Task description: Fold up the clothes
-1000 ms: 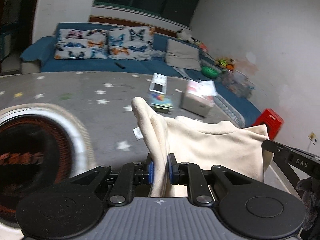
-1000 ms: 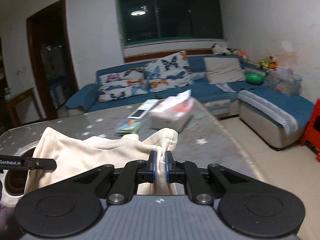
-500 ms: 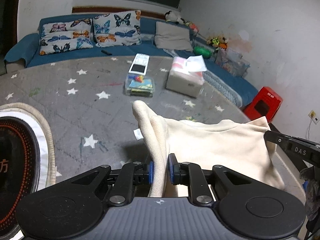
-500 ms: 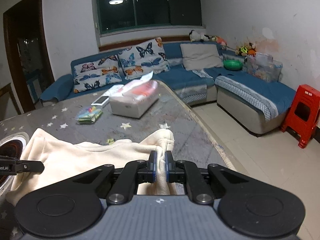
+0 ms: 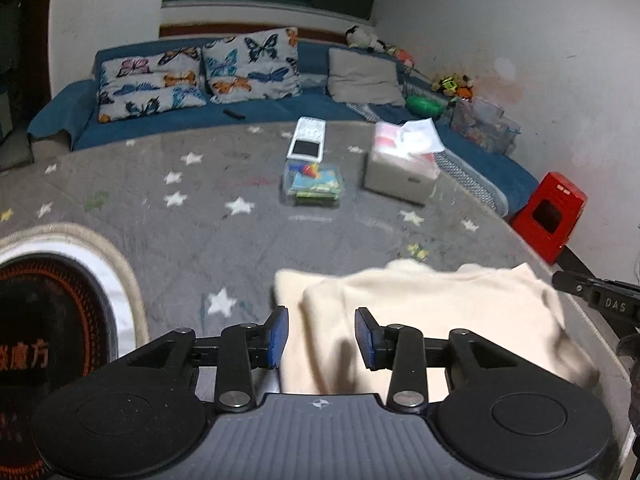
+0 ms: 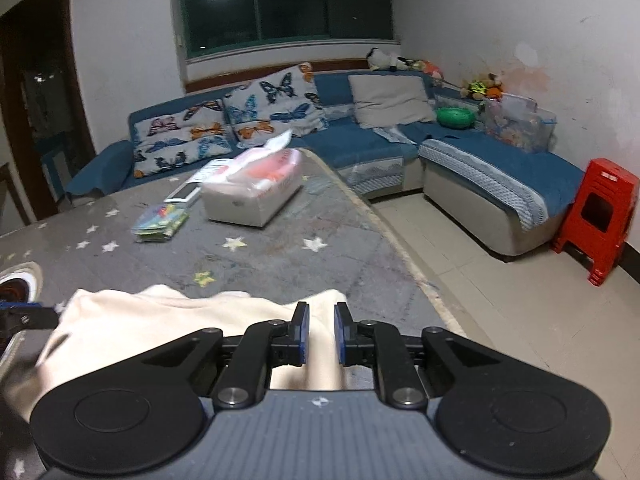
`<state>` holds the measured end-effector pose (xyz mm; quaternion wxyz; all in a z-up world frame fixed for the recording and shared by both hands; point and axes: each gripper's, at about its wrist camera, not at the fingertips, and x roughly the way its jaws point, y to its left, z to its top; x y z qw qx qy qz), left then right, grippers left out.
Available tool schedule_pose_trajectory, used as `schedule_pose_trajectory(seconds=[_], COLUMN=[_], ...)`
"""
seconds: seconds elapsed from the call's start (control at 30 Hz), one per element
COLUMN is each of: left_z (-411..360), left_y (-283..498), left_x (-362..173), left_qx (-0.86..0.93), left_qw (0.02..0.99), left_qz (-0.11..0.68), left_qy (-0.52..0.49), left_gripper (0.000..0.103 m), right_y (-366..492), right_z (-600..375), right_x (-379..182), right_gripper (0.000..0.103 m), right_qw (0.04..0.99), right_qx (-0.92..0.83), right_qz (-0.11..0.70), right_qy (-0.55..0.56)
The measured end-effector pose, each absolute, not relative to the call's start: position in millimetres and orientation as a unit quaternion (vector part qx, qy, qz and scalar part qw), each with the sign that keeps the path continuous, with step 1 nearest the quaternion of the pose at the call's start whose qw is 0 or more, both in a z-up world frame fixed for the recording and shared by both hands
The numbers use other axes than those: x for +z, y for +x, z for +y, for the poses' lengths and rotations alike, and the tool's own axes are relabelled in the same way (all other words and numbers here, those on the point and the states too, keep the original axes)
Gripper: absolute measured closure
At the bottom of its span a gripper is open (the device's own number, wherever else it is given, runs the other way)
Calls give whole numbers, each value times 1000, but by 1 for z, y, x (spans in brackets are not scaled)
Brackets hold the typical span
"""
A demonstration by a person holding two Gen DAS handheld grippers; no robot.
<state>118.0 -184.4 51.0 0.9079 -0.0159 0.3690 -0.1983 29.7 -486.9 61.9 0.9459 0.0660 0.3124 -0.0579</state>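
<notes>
Cream fleece, a soft garment, lies spread on the near edge of the grey star-printed table cover, close to where the surface drops off to the tiled floor. Over its left end hangs the left gripper, its blue-padded fingers spread wide, with a fold of the cloth lying between them and touching neither pad. At the other end the right gripper stands with its fingers parted more narrowly; cloth lies in that gap too, though whether the pads touch it I cannot tell. Each tool's black tip shows at the edge of the other's view, so the two sit at opposite ends of the garment.

Farther back on the table rest a tissue box with a sheet poking up, a clear packet of bright cards beside it, and a white device just behind the packet. A round dark mat with a pale rim lies to the left. Beyond the table runs a blue corner sofa with butterfly cushions and a plain grey cushion, and a red plastic stool stands by the wall
</notes>
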Motion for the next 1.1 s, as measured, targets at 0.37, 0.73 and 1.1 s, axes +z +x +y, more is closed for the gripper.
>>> schedule_pose_trajectory(seconds=[0.37, 0.73, 1.1], left_z=[-211, -216, -204], left_y=[130, 136, 93], left_x=[39, 28, 45], left_qx=[-218, -219, -249], left_qw=[901, 899, 900], left_qz=[376, 380, 359], left_qy=[6, 19, 19], left_gripper=[65, 65, 64], right_y=[57, 66, 15], right_z=[-461, -456, -441], right_x=[48, 37, 58], right_gripper=[85, 82, 75], right_qw=[939, 934, 938], right_qx=[-21, -17, 15], right_qz=[336, 355, 344], right_qy=[63, 46, 28])
